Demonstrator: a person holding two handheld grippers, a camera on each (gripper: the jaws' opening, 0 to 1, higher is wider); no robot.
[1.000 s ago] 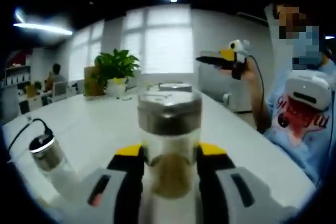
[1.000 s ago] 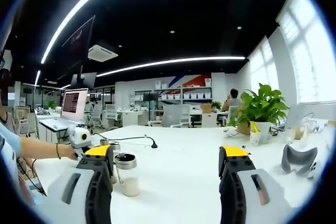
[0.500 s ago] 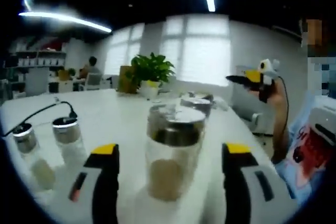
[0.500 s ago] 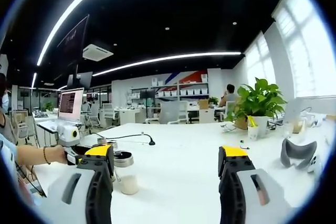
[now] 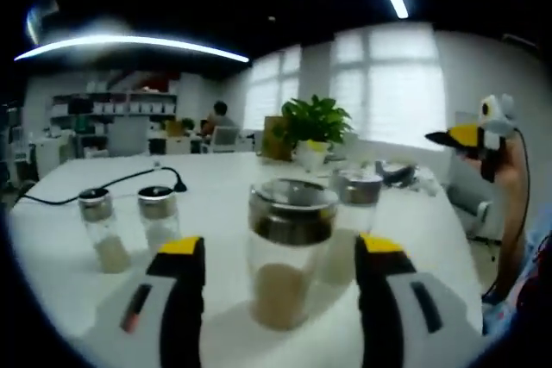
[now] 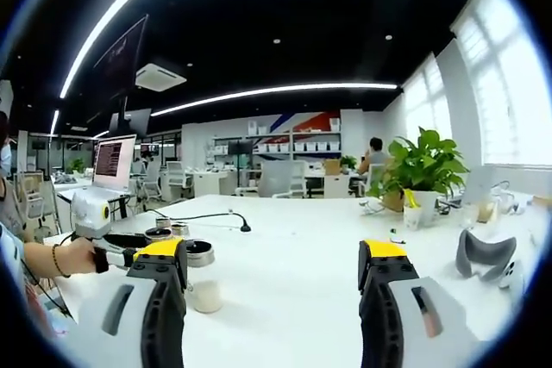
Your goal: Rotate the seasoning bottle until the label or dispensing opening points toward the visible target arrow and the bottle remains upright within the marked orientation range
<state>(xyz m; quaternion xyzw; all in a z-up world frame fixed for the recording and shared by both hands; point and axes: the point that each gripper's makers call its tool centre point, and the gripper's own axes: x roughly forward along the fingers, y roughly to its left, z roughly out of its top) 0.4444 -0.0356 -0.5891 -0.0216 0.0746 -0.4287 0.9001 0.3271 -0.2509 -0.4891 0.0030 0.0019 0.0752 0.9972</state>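
Btwn open left claw (image 5: 280, 295): bottle (image 5: 289, 252).

An open-plan office, seen across a long white desk (image 6: 293, 256). Strip lights (image 6: 276, 94) run along a dark ceiling with an air-conditioning unit (image 6: 159, 77) set into it. A laptop (image 6: 114, 161) glows at one end of the room, beside rows of workstations and office chairs (image 6: 278, 180). Shelves (image 6: 302, 146) line the far wall beneath a red-and-blue stripe. A person (image 6: 376, 156) sits with their back turned near a potted plant (image 6: 421, 170), and tall bright windows (image 5: 392, 84) fill one side.
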